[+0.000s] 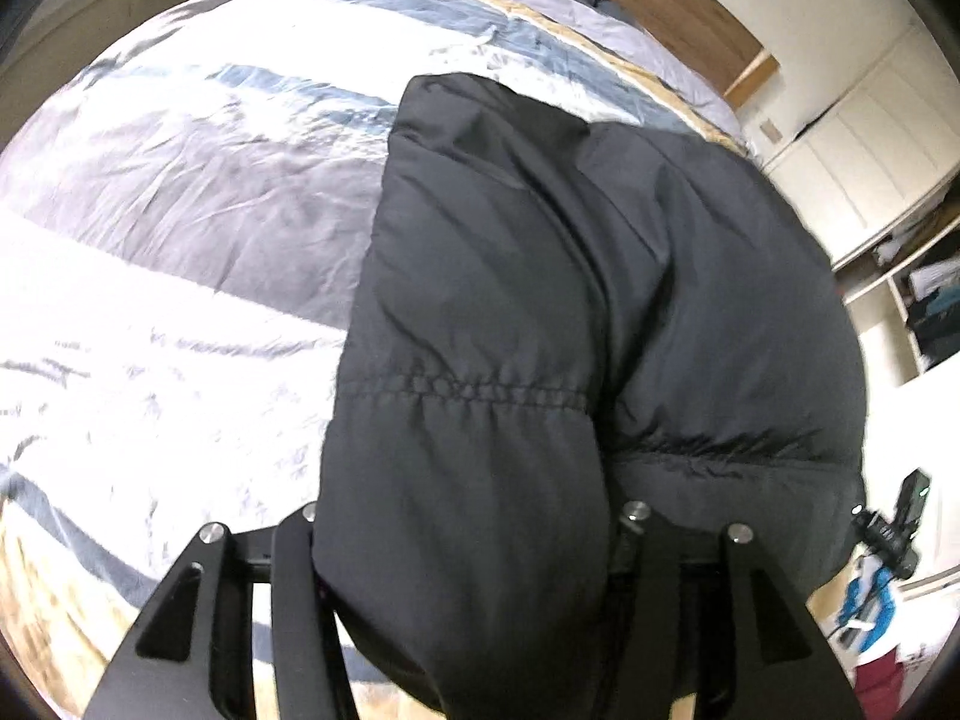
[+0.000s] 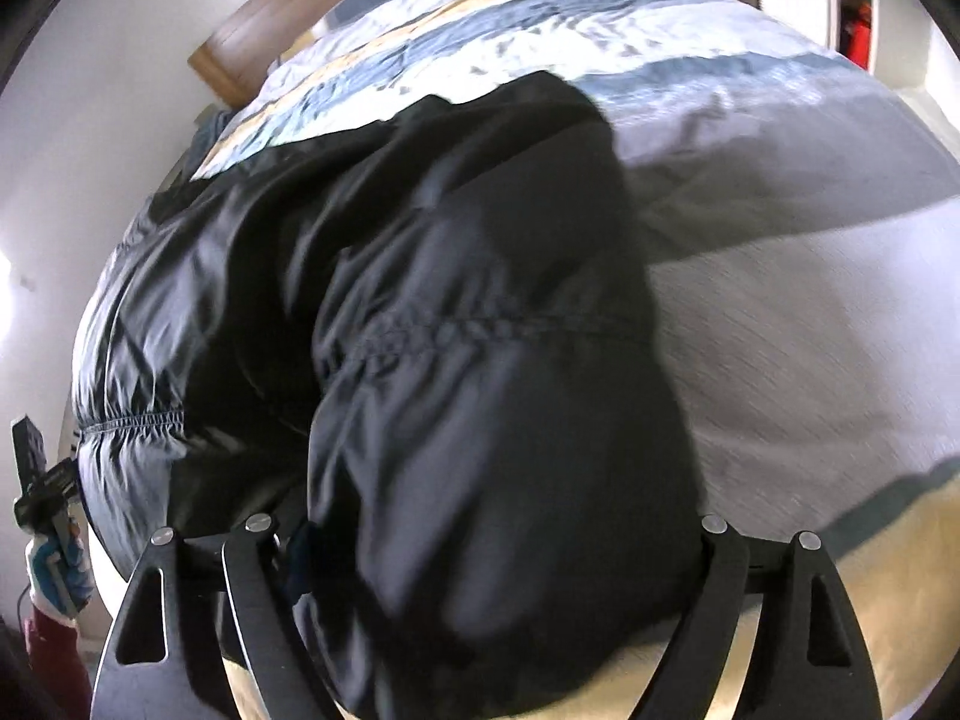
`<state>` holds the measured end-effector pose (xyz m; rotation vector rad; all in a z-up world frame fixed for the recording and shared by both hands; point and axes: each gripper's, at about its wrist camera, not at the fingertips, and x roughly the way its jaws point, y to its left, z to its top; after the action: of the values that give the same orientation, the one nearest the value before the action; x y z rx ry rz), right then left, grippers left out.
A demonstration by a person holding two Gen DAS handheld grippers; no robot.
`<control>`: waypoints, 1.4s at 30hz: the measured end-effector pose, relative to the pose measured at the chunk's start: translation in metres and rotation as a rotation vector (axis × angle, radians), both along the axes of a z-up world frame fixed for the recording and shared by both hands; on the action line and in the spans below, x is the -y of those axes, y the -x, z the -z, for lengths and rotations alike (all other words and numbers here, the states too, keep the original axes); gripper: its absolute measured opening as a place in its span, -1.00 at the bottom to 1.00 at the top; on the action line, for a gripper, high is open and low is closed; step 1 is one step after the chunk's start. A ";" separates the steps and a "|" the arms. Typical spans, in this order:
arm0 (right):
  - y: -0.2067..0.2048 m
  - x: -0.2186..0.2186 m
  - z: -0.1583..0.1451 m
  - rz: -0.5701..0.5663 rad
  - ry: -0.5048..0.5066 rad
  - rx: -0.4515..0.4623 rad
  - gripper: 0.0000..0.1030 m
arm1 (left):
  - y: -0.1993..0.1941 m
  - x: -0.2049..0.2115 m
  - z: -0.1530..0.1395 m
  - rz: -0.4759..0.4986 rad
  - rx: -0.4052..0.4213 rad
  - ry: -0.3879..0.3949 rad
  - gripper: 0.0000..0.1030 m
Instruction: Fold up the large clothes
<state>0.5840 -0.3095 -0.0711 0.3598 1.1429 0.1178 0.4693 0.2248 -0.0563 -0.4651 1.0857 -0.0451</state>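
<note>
A black puffer jacket (image 1: 540, 300) lies folded lengthwise on the bed, its quilted seam running across the near end. In the left wrist view my left gripper (image 1: 468, 534) stands over that near end, jaws apart, with the padded fabric bulging up between the finger arms and hiding the tips. In the right wrist view the same jacket (image 2: 480, 360) fills the middle. My right gripper (image 2: 486, 540) has its jaws spread wide around the jacket's thick near edge, tips hidden under the fabric. I see no pads pressing on the cloth.
The jacket rests on a duvet (image 1: 180, 192) striped white, grey, blue and tan, with a wooden headboard (image 2: 252, 42) beyond. A white wardrobe and open shelves (image 1: 864, 180) stand at the right. A gloved hand (image 2: 60, 558) holds the other gripper at the bed's edge.
</note>
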 end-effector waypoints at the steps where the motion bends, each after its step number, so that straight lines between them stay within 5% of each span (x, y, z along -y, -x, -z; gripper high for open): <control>1: 0.016 0.008 -0.007 0.010 0.019 0.004 0.68 | 0.010 -0.004 -0.002 -0.009 0.006 -0.011 0.02; 9: 0.047 0.025 -0.020 0.050 0.166 0.003 0.71 | 0.039 0.000 -0.027 -0.051 0.000 -0.079 0.06; 18: 0.101 0.026 -0.059 0.049 0.199 0.079 0.71 | 0.064 0.006 -0.044 -0.118 -0.005 -0.187 0.06; 42: 0.214 -0.042 -0.141 -0.026 0.254 0.301 0.71 | 0.181 0.113 -0.107 -0.133 0.262 -0.361 0.06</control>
<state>0.3697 -0.2678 0.0700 0.0958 0.8519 0.0464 0.2887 0.1119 0.0503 -0.1971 0.7809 0.2003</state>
